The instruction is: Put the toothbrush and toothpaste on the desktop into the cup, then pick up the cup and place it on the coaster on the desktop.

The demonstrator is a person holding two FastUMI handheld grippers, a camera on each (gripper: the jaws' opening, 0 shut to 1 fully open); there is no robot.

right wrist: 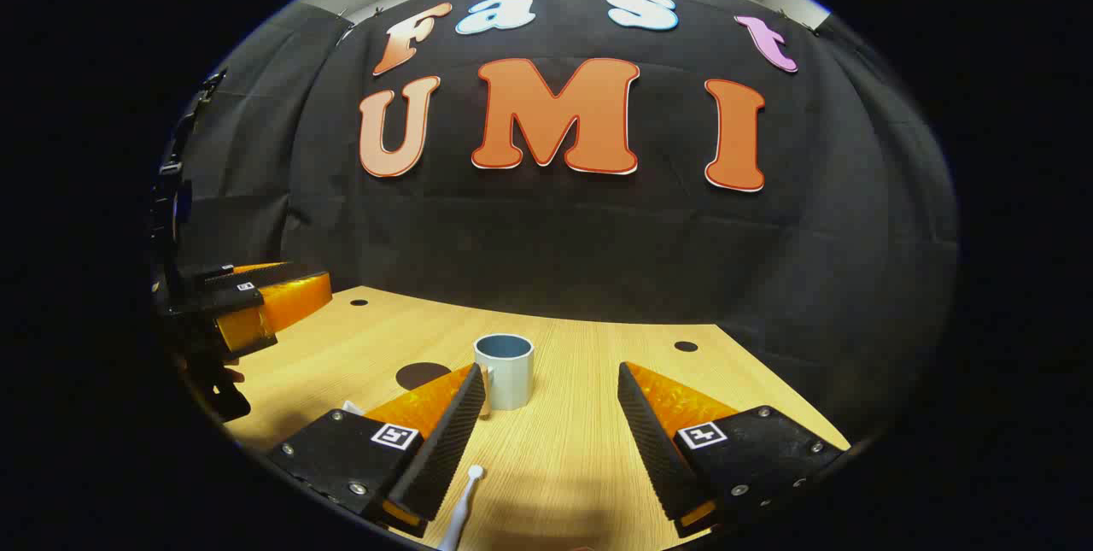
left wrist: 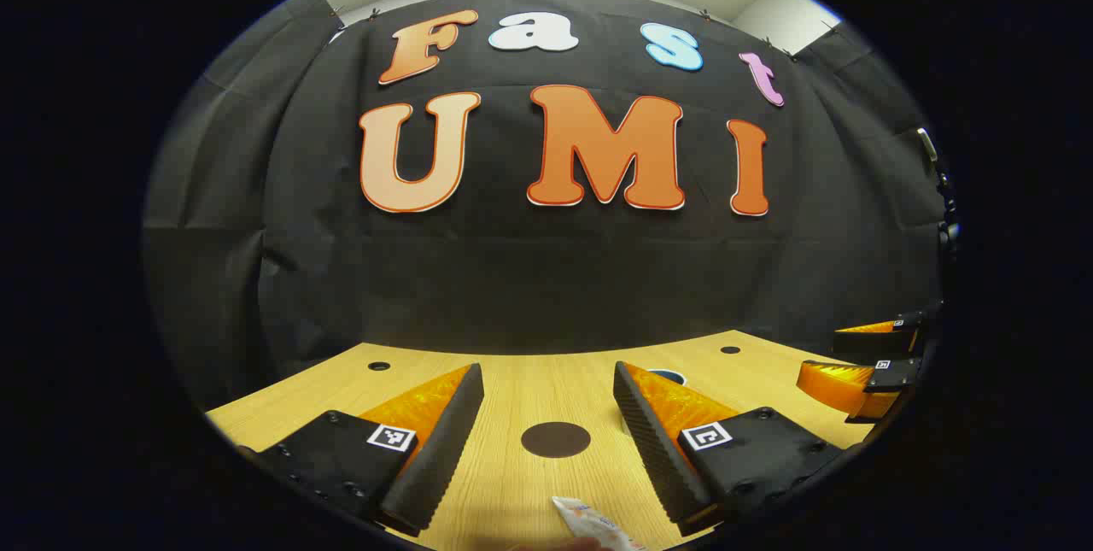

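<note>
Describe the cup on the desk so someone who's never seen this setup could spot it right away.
Start at the wooden desk in front of the black cloth wall. Near its middle, ahead of the right gripper, stands a pale cylindrical cup, upright, with a darker blue inside. The dark round coaster beside it lies flat; the cup is the one tall thing standing there.

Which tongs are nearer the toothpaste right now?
Left. The toothpaste lies just ahead between the open left tongs; the right tongs sit farther off, facing the cup.
</note>
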